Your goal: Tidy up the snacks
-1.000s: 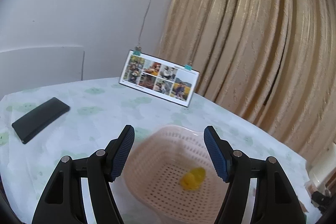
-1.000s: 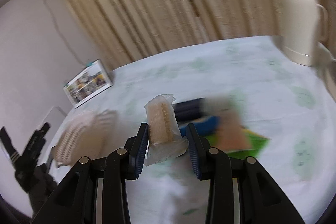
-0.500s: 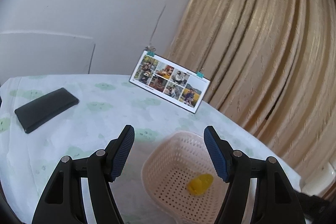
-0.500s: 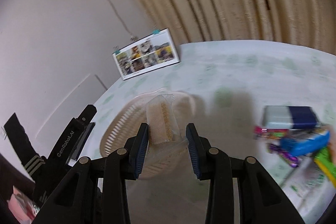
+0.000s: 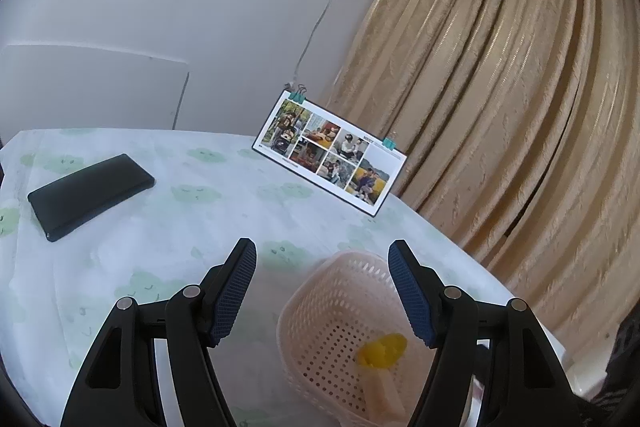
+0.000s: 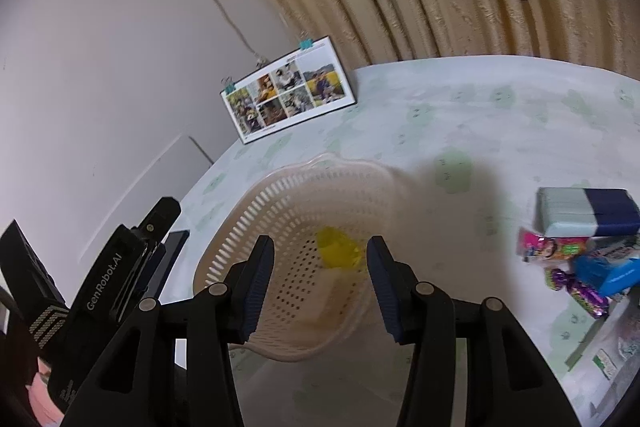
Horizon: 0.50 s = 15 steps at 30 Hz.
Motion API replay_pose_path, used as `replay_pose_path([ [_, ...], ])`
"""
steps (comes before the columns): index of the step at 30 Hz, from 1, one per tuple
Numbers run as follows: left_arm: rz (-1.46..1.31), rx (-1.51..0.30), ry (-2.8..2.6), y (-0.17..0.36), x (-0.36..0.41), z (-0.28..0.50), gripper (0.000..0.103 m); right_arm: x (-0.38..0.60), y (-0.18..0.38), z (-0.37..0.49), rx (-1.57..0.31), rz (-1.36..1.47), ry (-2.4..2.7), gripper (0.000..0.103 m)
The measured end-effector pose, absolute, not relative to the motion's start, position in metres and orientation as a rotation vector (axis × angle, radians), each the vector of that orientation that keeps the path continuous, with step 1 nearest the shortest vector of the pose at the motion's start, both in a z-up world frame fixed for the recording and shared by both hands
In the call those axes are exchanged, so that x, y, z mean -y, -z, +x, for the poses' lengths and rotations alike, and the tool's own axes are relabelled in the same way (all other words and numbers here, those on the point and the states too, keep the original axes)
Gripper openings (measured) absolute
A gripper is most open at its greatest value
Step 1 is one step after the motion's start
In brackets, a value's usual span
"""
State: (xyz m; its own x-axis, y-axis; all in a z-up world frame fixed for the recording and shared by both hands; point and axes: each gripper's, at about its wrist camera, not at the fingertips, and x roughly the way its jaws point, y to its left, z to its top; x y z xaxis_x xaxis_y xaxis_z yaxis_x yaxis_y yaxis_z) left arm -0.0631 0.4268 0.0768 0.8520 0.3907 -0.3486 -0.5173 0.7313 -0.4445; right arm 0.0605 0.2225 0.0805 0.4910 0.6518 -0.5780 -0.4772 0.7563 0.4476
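A: With jaws wide and empty, right gripper (image 6: 320, 277) hangs over basket (image 6: 304, 195); drop step looks complete.
B: Left gripper (image 5: 322, 291) wide too. Next: remaining snacks (image 6: 576, 267), 3 o'clock.

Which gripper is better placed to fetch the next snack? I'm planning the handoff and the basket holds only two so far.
Right, probably. The right gripper is open over the basket, with the snack pile lying just to its right. The left gripper, also open, shows no loose snacks in its view.

Soft even daylight, heavy fisheye bending (dark vignetted corners), right view perhaps slightly motion-blurred
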Motion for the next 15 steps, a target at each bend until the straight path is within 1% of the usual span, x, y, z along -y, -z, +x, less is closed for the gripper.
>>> replay_pose_path([
  [15,-0.496,-0.279,-0.468,-0.075,-0.413,-0.052,0.069,-0.177,-0.074,0.068,-0.784,0.232,-0.54,0.047],
])
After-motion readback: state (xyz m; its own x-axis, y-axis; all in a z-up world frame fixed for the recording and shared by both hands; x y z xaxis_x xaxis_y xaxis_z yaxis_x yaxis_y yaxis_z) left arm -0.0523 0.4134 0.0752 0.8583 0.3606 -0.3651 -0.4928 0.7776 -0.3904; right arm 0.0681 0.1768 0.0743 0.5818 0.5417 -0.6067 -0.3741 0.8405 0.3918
